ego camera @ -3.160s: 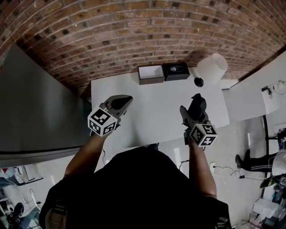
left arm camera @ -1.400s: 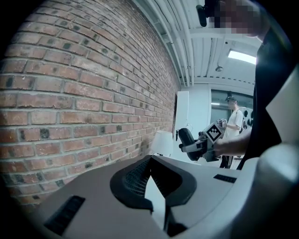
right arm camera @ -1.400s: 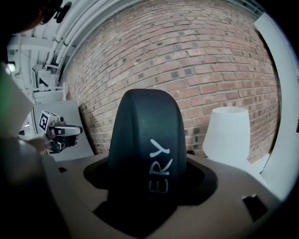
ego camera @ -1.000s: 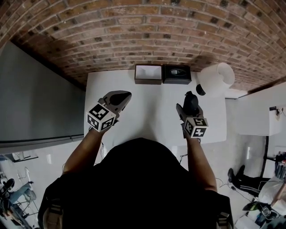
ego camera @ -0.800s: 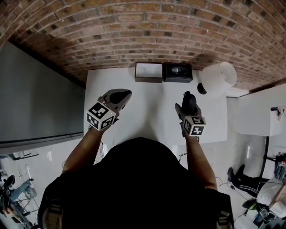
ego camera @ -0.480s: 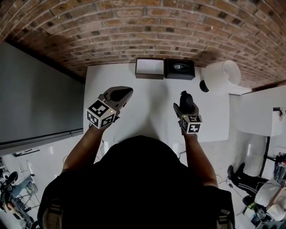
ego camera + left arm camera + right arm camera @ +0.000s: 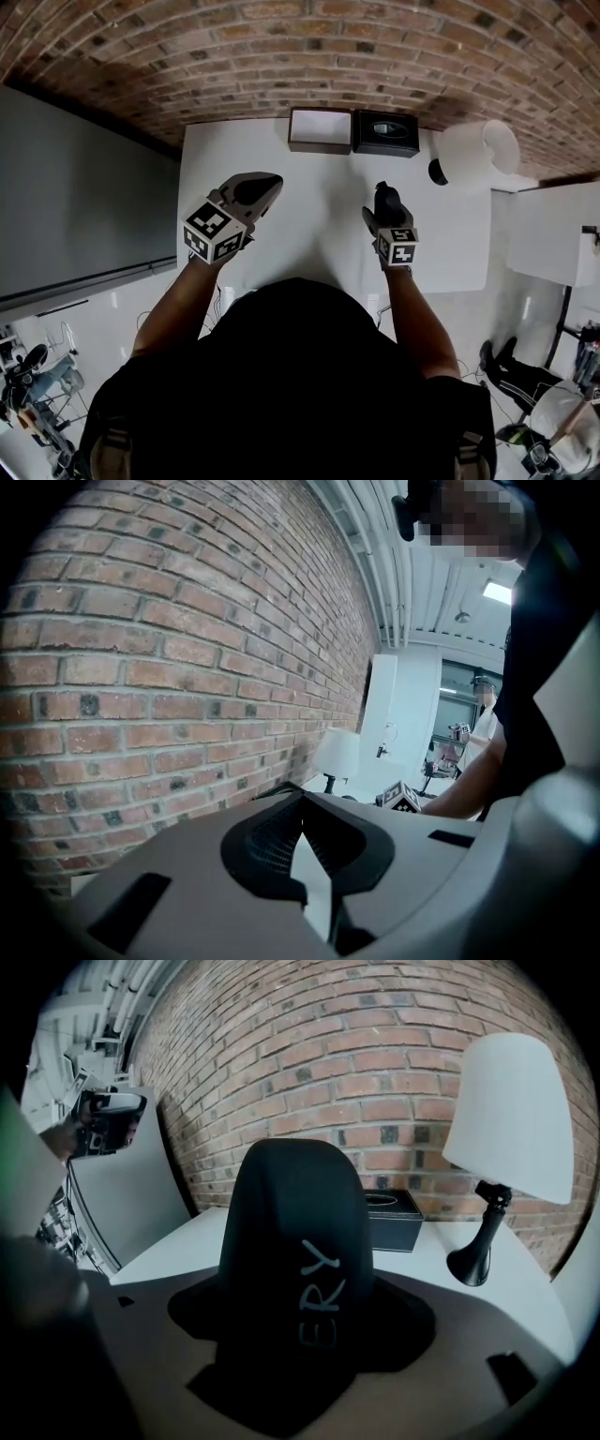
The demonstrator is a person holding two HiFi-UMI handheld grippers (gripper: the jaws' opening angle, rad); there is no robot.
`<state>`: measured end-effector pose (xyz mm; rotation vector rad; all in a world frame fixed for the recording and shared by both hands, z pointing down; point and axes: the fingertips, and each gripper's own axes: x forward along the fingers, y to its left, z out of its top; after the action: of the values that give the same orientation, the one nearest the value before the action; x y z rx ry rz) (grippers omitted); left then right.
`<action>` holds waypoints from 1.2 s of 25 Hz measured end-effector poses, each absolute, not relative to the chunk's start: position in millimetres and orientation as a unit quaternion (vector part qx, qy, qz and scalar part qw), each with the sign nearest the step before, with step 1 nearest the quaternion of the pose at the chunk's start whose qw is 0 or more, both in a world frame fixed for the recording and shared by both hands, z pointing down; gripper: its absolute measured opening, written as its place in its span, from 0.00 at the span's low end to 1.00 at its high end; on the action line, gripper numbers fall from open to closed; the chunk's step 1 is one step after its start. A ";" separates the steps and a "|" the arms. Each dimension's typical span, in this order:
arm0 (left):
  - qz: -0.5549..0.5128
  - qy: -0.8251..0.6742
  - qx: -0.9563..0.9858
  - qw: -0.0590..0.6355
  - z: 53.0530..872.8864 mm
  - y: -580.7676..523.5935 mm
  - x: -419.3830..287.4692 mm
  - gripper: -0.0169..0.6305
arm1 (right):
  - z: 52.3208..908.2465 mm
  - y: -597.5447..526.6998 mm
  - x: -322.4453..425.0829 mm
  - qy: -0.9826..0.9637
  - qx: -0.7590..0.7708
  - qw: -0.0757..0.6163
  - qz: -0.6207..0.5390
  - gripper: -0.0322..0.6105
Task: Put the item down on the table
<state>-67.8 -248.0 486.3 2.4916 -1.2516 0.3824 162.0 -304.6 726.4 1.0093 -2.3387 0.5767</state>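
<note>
A black soft item (image 7: 295,1232) with pale letters "ERY" stands up between the jaws of my right gripper (image 7: 305,1335), which is shut on it. In the head view that right gripper (image 7: 385,199) hangs over the right half of the white table (image 7: 319,225), the black item (image 7: 386,197) at its tip. My left gripper (image 7: 255,187) is over the table's left half, shut with nothing in it. In the left gripper view the left gripper (image 7: 305,832) shows its dark pads nearly meeting, with only a thin pale sliver between them.
At the table's far edge stand an open white-lined box (image 7: 317,128) and a black tissue box (image 7: 385,133). A white-shaded lamp (image 7: 475,150) on a black foot (image 7: 473,1260) is at the back right. A brick wall (image 7: 300,56) lies behind; a grey panel (image 7: 75,206) is left.
My right gripper with the black item has drifted a little left, towards the table's middle. The left gripper has hardly moved. The head view has shifted slightly.
</note>
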 end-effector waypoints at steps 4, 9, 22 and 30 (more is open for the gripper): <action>0.136 -0.440 0.872 0.166 492.1 -249.3 -66.8 0.05 | 753.7 -300.9 154.0 -0.861 0.360 0.284 0.220 0.62; 0.140 -0.444 0.868 0.171 495.5 -248.3 -68.3 0.05 | 778.5 -296.0 147.7 -0.858 0.349 0.300 0.227 0.62; 0.147 -0.452 0.859 0.191 508.8 -240.7 -79.9 0.05 | 827.0 -287.7 137.8 -0.847 0.333 0.343 0.233 0.62; 0.153 -0.453 0.856 0.195 515.1 -237.6 -85.4 0.05 | 845.6 -287.0 130.8 -0.839 0.330 0.366 0.228 0.62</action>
<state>-85.4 -237.6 515.1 2.3998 -1.2693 0.4296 130.8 -287.0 845.6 0.8494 -2.1573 0.5871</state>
